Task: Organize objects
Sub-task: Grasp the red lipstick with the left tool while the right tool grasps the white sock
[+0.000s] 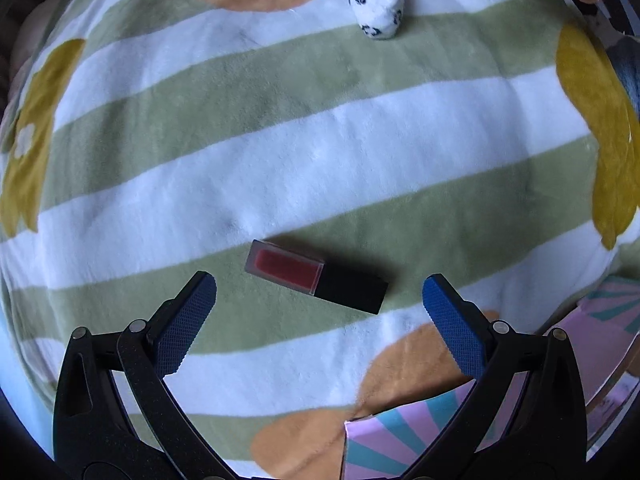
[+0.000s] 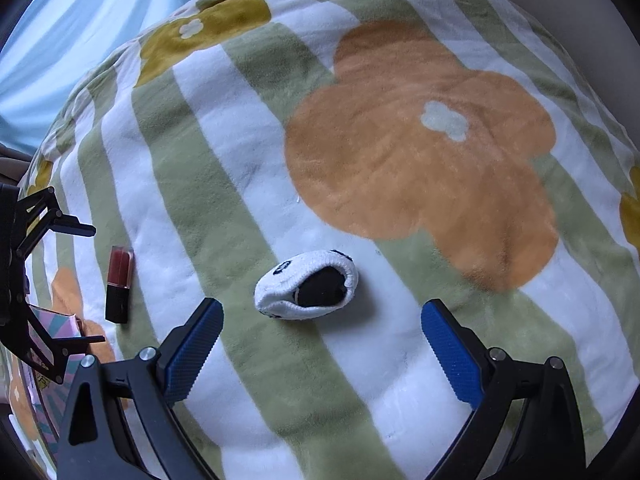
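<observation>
— So, where is the lipstick (image 1: 316, 277) lying?

— Flat on the striped blanket (image 1: 280, 140), on a green band, with its clear red end toward my left and its black cap toward my right. It sits just ahead of my left gripper (image 1: 320, 294), roughly centred on the gap between the blue pads (image 1: 454, 330), touching neither.

— And that gripper's state?

— Spread wide, holding nothing.

— What else lies near the lipstick?

— A rolled white sock (image 2: 307, 286) with black marks lies well apart from it, across several stripes. In the right wrist view the sock rests just ahead of my right gripper (image 2: 322, 326), its dark opening turned toward the camera. That gripper is also wide apart and empty, with the sock clear of both fingers.

— Anything on the lipstick's other side?

— A pink and teal box (image 1: 384, 440) with a sunburst print sits beside the cap end, closer to me than the lipstick, partly behind my left gripper's right finger. Past the sock from the lipstick, a big orange flower (image 2: 420, 168) is printed on the blanket.
</observation>
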### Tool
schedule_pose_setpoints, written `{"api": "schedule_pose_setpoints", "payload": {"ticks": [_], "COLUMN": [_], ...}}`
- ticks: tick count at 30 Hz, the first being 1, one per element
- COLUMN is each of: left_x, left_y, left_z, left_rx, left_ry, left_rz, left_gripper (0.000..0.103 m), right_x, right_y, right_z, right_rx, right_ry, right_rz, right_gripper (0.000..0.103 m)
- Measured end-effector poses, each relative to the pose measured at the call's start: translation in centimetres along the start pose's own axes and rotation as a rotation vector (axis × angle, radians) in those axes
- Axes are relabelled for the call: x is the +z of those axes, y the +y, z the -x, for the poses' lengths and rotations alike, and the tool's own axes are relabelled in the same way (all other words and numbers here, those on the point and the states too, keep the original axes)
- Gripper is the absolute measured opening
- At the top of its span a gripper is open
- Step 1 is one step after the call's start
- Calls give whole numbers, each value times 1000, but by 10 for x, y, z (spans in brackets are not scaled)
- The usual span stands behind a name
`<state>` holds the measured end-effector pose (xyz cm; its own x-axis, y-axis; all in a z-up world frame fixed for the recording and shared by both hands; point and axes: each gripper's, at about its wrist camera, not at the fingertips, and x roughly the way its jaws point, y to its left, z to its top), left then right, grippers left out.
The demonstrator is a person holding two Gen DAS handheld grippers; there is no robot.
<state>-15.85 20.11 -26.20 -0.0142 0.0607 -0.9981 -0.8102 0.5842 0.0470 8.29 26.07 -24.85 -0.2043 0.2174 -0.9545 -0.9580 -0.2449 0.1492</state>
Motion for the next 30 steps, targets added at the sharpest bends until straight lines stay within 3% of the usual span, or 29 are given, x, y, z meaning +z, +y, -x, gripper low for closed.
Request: {"api": "schedule_pose_setpoints", "payload": {"ticks": [9,15,17,19,22,30], "left_x": [-1,0,-3,-7,-10,-17], "left_y": [9,22,24,25,27,30], "left_z": [-27,-39,-39,-38,-37,-27], "left_rx": [-57,-123,-134,-144,-148,-139], "left_ry": [18,17,8,-4,-8,-8], "left_rz": [-61,-21,-37,-59,-82,-75], "left_gripper": [103,95,93,85,85,84], "right_x": [5,10,9,8,8,7], "right_y": [6,13,15,17,22,20], "right_z": [-23,-41,-45,-47,-47,-40], "right_rx": [-45,-97,-103,-87,-86,-73], "right_ry": [21,51,62,67,61,50], "right_rz": [2,53,71,79,99,104], "right_gripper": [99,98,90,75,64,58]}}
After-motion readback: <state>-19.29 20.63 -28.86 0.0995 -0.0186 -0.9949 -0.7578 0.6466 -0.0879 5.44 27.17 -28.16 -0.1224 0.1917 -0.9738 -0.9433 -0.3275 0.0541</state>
